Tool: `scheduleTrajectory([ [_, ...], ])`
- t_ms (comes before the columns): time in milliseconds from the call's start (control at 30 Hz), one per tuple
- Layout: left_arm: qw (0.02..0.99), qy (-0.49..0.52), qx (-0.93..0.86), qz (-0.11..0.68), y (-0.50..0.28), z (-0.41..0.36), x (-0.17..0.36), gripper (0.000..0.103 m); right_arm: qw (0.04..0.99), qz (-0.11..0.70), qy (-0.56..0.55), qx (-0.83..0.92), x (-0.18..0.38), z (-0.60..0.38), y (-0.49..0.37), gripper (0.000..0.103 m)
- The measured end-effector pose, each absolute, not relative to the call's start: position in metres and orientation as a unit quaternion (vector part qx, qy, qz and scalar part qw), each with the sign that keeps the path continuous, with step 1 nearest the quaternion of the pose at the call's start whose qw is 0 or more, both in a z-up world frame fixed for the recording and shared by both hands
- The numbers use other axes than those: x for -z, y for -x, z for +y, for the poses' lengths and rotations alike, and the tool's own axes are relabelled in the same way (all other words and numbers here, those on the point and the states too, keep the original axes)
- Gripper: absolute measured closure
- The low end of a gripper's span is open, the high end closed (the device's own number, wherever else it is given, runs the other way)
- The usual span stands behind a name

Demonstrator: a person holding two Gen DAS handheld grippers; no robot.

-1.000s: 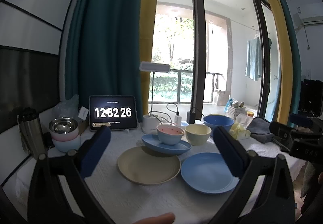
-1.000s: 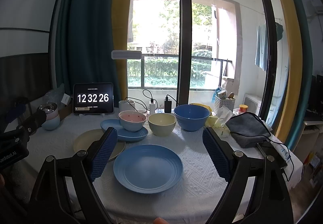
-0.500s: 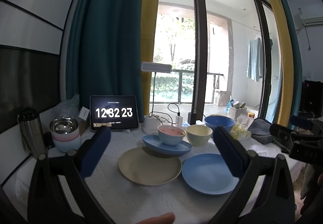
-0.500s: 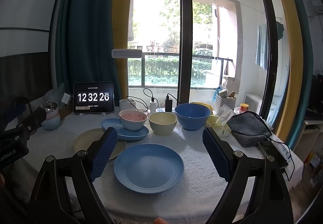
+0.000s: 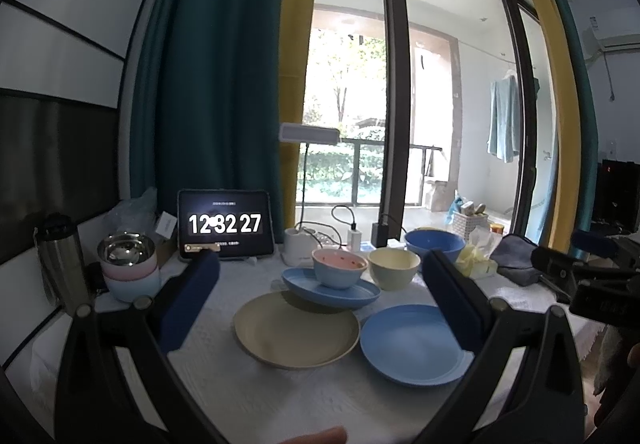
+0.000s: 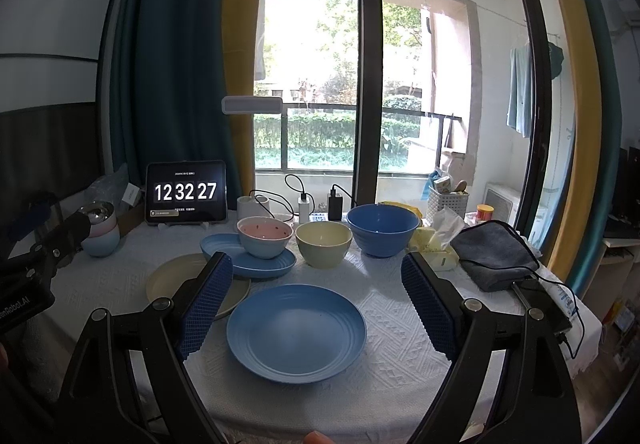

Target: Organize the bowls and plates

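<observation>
A round blue plate (image 6: 296, 331) lies at the table's front, also in the left wrist view (image 5: 416, 342). A beige plate (image 5: 296, 329) lies left of it (image 6: 172, 278). A pink-lined bowl (image 6: 265, 236) sits on an oval blue plate (image 6: 248, 264) behind them. A yellow bowl (image 6: 323, 244) and a big blue bowl (image 6: 382, 229) stand to its right. My left gripper (image 5: 320, 304) is open above the beige plate. My right gripper (image 6: 318, 304) is open above the round blue plate. Both are empty.
A tablet clock (image 6: 186, 191) stands at the back left beside stacked small bowls (image 5: 127, 266) and a steel flask (image 5: 60, 260). Chargers and cables (image 6: 304, 204), a tissue pack (image 6: 438, 244), a grey cloth (image 6: 494, 254) and a phone (image 6: 540, 304) lie at the right.
Both grippers have drifted very slightly; the scene shifts a little. Nothing on the table has moved.
</observation>
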State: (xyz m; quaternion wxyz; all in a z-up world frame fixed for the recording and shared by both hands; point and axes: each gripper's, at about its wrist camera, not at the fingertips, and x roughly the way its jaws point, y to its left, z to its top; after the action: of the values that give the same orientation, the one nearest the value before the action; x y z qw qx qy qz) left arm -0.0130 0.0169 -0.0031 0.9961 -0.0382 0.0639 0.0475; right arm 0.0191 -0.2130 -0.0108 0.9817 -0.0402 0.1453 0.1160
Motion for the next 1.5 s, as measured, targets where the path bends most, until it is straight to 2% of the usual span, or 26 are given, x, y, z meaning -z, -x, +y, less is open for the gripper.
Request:
scheduleTrajectory([
  [400, 0.994, 0.040, -0.053, 0.083, 0.006, 0.018, 0.013, 0.001, 0.978, 0.165, 0.039, -0.122, 0.020, -0.208, -0.032, 0.014],
  [1500, 0.970, 0.078, -0.068, 0.218, -0.101, 0.070, 0.085, 0.001, 0.936, 0.308, 0.049, -0.163, 0.084, -0.141, -0.140, 0.015],
])
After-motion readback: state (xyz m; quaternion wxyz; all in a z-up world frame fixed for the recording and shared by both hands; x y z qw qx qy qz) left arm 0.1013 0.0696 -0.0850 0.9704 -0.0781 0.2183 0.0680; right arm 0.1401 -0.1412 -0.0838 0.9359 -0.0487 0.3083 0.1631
